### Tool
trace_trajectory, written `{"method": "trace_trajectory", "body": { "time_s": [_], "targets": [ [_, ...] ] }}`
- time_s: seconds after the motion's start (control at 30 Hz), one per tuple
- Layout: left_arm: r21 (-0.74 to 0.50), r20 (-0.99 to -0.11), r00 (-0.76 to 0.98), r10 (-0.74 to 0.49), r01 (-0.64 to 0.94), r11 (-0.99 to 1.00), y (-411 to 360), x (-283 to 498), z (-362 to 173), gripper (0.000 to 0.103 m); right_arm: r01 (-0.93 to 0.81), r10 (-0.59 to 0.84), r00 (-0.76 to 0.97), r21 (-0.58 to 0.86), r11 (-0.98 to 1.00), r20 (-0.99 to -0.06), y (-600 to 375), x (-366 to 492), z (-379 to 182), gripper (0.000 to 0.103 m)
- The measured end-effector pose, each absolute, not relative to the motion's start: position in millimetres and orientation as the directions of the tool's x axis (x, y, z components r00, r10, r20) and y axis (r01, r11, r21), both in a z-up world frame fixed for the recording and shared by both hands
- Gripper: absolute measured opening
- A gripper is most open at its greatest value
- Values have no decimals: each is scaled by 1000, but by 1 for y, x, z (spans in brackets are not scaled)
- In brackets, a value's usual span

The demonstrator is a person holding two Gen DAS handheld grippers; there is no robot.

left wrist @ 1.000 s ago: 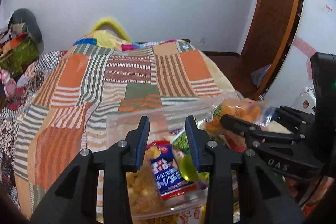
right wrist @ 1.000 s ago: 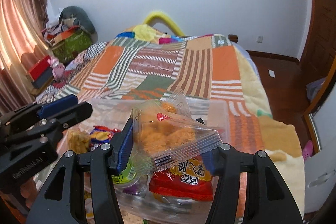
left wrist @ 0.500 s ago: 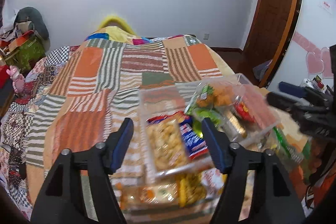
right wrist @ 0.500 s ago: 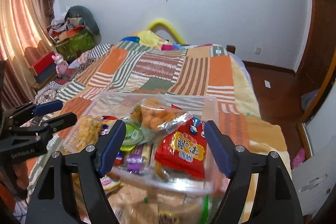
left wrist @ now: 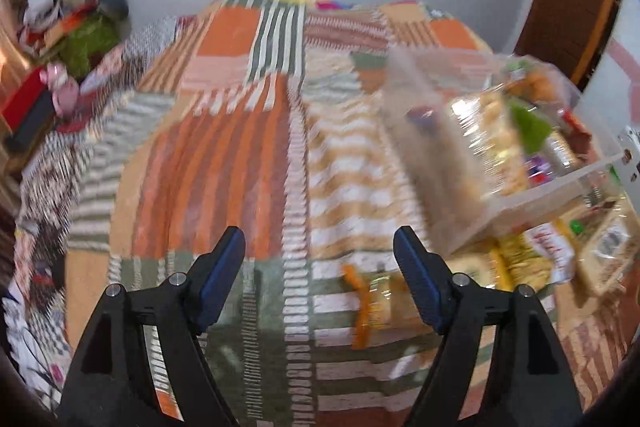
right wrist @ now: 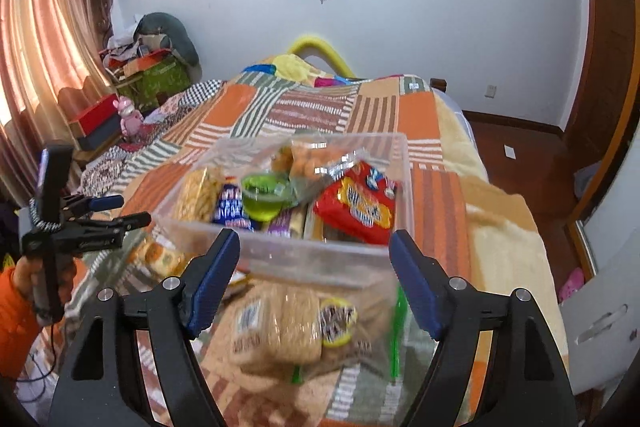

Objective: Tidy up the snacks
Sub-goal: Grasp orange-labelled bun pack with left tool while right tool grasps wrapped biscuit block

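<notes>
Both grippers wide apart and holding nothing, snacks sitting in the bin on the bed.

My right gripper (right wrist: 314, 255) hangs spread wide at the bin's (right wrist: 402, 187) near wall, nothing between its fingers. Inside the bin: a red pack (right wrist: 354, 209) on the right, a green jelly cup (right wrist: 266, 197) in the middle, a yellow bag (right wrist: 198, 193) on the left, a blue pack (right wrist: 230, 207) just beside that. Loose packs (right wrist: 280, 327) lie on the quilt (right wrist: 248, 103) right in front of the bin. My left gripper (left wrist: 320, 259), jaws apart too, hovers over bare quilt left of the bin; that view is blurred.
</notes>
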State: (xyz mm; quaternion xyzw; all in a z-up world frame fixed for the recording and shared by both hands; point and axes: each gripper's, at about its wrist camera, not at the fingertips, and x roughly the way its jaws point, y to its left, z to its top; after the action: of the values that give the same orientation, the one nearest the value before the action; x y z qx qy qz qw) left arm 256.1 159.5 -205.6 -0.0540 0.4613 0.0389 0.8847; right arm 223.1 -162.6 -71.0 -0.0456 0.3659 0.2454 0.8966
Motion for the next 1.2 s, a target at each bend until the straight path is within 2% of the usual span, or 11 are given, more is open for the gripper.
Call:
{"method": "trace_trajectory", "body": {
  "time_s": [0.13,0.33,0.57,0.77,0.93,1.2],
  "targets": [
    [-50,-846,534,3,-84,995,158,259,-223,77,-463,390,600,95,881,-699,-165,220,-80,75],
    [-21,-841,542,-14,-6,1000,136,233,-220,77,-457,381,593,93,885,-710,-168,213,-84,74],
    [-65,-841,531,-101,87,994,99,191,-213,77,-467,393,591,99,879,-705,-170,197,-87,74],
    [-134,-818,556,-146,62,989,88,181,-196,77,-479,410,581,111,871,-703,-167,184,-94,74],
    [-202,-789,578,-206,72,977,75,182,-184,77,-490,422,575,118,864,-701,-160,186,-99,64],
    [-180,-824,529,-204,97,979,46,201,-211,77,-475,442,498,191,859,-746,-151,200,-124,47]
  ]
}}
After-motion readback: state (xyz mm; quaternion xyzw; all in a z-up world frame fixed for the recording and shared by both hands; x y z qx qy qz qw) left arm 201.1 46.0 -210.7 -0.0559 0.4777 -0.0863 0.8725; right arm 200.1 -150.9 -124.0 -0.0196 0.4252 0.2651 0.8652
